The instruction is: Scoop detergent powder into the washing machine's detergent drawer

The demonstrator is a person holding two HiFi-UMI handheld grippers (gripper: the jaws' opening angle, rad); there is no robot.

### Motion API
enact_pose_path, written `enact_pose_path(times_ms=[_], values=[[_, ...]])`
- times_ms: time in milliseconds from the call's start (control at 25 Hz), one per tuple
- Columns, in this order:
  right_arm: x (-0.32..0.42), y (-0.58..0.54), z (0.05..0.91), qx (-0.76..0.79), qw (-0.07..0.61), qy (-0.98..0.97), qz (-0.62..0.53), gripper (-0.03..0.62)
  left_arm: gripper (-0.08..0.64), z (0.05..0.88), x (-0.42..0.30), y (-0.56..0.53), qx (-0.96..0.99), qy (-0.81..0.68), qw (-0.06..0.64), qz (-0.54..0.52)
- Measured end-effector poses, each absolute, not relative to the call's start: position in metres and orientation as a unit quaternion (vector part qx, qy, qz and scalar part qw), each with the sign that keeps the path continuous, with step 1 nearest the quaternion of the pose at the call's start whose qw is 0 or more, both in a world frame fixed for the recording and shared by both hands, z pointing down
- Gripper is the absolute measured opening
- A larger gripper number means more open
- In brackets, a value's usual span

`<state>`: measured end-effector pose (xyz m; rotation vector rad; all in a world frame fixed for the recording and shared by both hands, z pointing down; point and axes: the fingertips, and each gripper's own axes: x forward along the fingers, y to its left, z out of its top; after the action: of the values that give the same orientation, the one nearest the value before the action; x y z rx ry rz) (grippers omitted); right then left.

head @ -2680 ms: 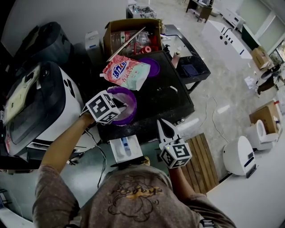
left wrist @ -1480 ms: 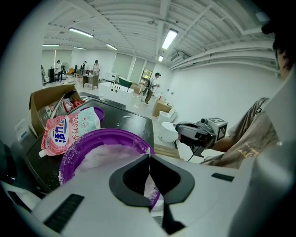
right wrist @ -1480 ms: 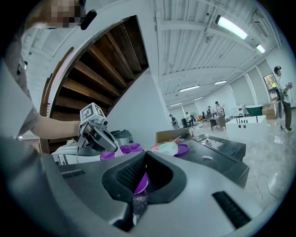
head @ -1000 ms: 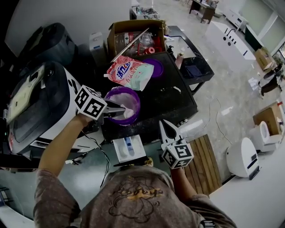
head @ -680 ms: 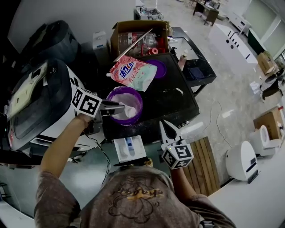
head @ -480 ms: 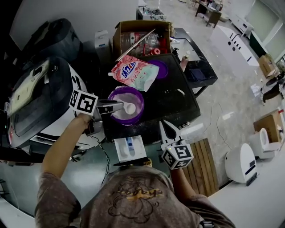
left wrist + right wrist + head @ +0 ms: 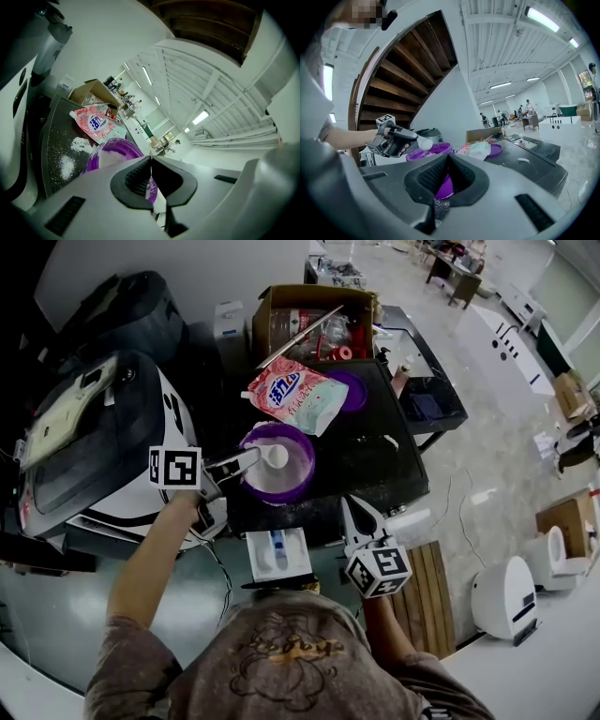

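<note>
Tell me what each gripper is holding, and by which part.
The left gripper holds a white scoop by its handle, over the purple bowl. The right gripper holds nothing; its jaws are shut.

Bright ceiling strip lights (image 7: pixel 541 18) glare at the upper right of the right gripper view. The head view is dim, darkest along its left edge. All three views bulge fisheye, with black vignetted corners.
</note>
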<state>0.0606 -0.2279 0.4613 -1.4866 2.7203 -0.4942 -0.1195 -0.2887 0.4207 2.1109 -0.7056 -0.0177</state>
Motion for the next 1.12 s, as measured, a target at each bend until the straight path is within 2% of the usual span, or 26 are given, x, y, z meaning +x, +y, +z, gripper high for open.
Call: enact_pose_path(times_ms=[200,520,1120], values=[[0.056,-0.229,0.458,-0.463,-0.003,0.873,-0.151,0.003,0.023,0.416,-0.120,-0.284,0.850,-0.304,0.427,-0.058],[0.053,-0.226,0.459,-0.441,-0.015,0.884,-0.153,0.003,0.023,0.422,-0.136,-0.271,0.804,-0.368,0.444,-0.145],[0.059,-0.219,0.463,-0.383,-0.036,0.911,-0.148,0.003,0.023,0.408,-0.141,-0.250,0.795,-0.418,0.393,-0.196]])
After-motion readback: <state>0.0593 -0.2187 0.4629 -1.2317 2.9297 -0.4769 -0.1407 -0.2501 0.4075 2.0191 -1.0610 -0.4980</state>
